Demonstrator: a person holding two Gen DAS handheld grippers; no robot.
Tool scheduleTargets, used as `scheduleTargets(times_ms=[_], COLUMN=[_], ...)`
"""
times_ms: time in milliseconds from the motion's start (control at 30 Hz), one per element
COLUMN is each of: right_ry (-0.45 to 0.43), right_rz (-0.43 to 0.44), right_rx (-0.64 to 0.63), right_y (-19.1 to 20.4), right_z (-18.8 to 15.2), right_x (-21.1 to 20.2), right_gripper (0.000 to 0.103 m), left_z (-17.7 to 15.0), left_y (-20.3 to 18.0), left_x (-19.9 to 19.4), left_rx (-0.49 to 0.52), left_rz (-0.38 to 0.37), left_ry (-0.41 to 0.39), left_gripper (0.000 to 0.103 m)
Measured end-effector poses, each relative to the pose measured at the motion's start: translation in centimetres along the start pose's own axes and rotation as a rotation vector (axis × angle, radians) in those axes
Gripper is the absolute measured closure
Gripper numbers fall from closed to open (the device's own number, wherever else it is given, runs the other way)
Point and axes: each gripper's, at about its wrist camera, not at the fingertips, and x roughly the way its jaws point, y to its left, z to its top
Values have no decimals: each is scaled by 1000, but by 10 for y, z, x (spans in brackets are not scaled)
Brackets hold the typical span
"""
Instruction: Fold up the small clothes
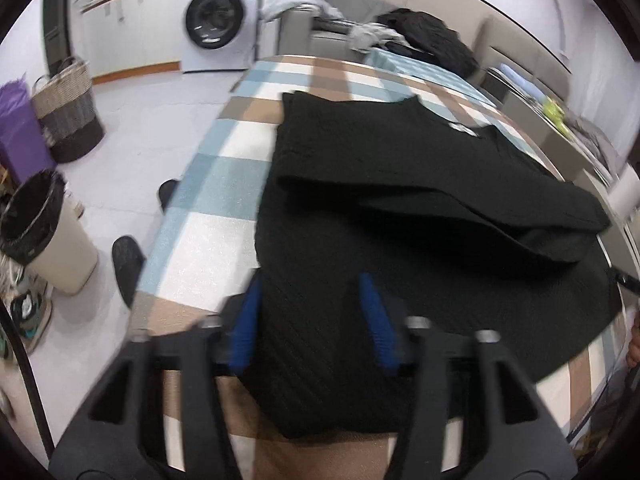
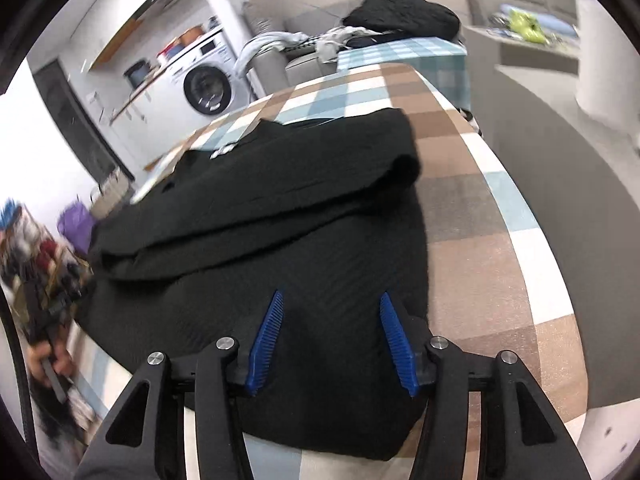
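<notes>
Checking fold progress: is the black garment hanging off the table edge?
No. The black garment lies wholly on the checkered tablecloth.

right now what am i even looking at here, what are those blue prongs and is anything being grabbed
These are two views of one moment, each from a camera mounted on a hand-held gripper and looking forward along its two fingers. There is no robot: a person holds one gripper in each hand. The blue prongs are the ribbed finger pads. One picture shows the left gripper, the other the right gripper. Both hang over a black garment, partly folded, with one layer lying across another, on a table with a checked cloth. Both grippers stand open, and the pads press on nothing, so nothing is held. Behind are a washing machine and a heap of clothes.
</notes>
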Motion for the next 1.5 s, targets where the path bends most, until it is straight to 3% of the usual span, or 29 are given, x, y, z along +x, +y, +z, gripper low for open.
scheduleTargets(times_ms=[67, 100, 200, 500, 567, 600, 667, 700, 833, 933, 1000, 1300, 1500], right_ry=[-1, 13, 7, 25, 28, 29, 26, 17, -79, -98, -82, -14, -39], right_rz=[-33, -51, -83, -71, -64, -59, -46, -39, 39, 87, 123, 204, 205], right_rx=[-30, -36, -77, -85, -82, -78, -50, -21, 65, 99, 129, 213, 202], right_y=[5, 7, 13, 13, 12, 11, 8, 5, -2, -1, -2, -6, -6], right_z=[-3, -5, -8, -23, -27, -28, -25, -23, -7, 2, 7, 2, -2], right_x=[3, 6, 6, -7, -11, -13, -14, -16, -34, -40, -35, -16, -25], right_gripper=[55, 63, 68, 68, 68, 68, 62, 61, 59, 53, 49, 49, 47], left_z=[-2, -3, -7, -31, -34, -34, -32, -32, -22, -14, -7, 0, -3], left_y=[-9, -14, -20, -20, -17, -15, -11, -8, 6, 12, 12, 24, 23], left_x=[-1, -3, -6, -34, -39, -42, -46, -48, -69, -69, -61, -37, -77], left_rx=[44, 68, 98, 120, 112, 98, 57, 33, -87, -154, -186, -353, -306], left_rz=[13, 28, 46, 56, 55, 58, 60, 52, -128, -205, -212, -293, -245], left_ry=[-9, -13, -15, -18, -17, -16, -7, -10, -59, -62, -34, 47, -48], left_gripper=[81, 82, 84, 84, 79, 76, 59, 58, 49, 40, 40, 40, 40])
